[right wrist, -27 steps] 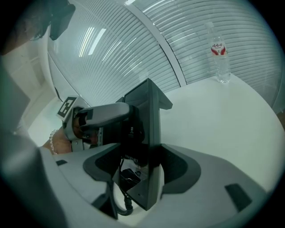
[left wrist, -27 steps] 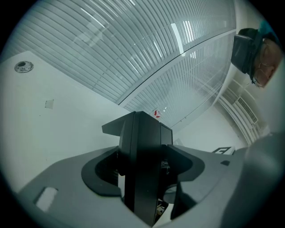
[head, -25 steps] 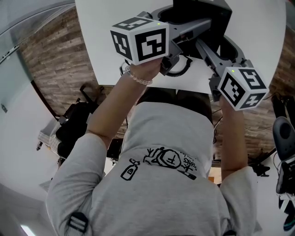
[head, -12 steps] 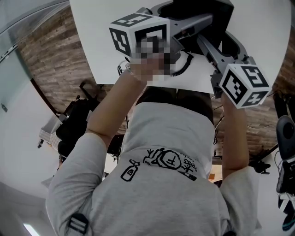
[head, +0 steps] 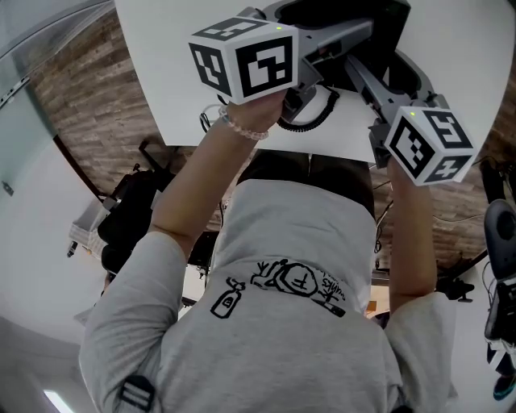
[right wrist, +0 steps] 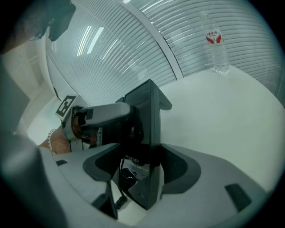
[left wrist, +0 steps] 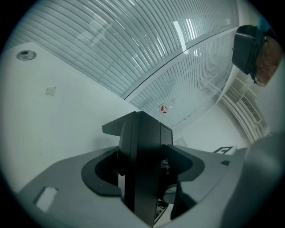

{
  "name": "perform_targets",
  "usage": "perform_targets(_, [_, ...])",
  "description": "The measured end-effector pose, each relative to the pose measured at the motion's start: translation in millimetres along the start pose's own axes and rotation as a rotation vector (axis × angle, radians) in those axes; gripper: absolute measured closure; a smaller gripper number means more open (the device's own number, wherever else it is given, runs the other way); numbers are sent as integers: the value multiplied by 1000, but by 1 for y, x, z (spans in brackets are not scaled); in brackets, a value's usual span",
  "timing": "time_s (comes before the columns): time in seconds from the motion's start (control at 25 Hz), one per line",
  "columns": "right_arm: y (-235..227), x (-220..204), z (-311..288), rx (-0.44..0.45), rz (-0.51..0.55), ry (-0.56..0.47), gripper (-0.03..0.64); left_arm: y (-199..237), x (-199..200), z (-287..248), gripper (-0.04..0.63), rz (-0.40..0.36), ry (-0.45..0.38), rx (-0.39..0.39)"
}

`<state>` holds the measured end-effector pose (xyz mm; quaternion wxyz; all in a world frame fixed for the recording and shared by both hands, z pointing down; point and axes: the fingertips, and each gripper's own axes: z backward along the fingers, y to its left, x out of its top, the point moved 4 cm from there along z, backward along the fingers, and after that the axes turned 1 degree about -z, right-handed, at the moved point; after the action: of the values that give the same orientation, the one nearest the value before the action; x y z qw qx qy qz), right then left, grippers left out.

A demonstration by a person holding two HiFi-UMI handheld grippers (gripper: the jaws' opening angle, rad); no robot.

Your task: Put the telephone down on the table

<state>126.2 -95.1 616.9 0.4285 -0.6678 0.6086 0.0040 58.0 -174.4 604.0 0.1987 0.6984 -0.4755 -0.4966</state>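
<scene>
A black telephone (head: 355, 20) hangs between both grippers over the white table (head: 177, 89). My left gripper (head: 326, 40) comes in from the left and is shut on the phone's body (left wrist: 140, 133), which fills the gap between its jaws (left wrist: 143, 162). From the right, my right gripper (head: 379, 68) is shut on the phone's thin edge (right wrist: 151, 129), gripped between its jaws (right wrist: 144, 171). The left gripper (right wrist: 100, 116) also shows in the right gripper view, on the far side of the phone. A coiled cord (head: 318, 109) dangles beneath the phone (right wrist: 116, 200).
A clear water bottle (right wrist: 215, 42) stands at the table's far edge, by the window blinds. The table's near edge runs just in front of the person's body. On the wooden floor are a dark bag (head: 129, 218) at the left and a chair (head: 496, 234) at the right.
</scene>
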Motion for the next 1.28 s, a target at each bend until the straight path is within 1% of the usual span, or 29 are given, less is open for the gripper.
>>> perform_targets(0.52, [-2,-4,1,4,-14,-16,350,4,-4,-2,276,37,5,20])
perform_targets(0.72, [-2,-4,0,8,-16,-22,350,5,-3,-2,278,35,13,27])
perform_targets(1.04, [-4,-5,-8,2,-29,17,350,11,-4,-4,268,33,20,44])
perform_targets(1.16, [-6,-3,-6,-23,-21,25,350,11,-2,-2,265,10,-5,77])
perform_targets(1.28, [-5,1,0,-42,-3,18,350,13,-3,8,256,11,-29,117])
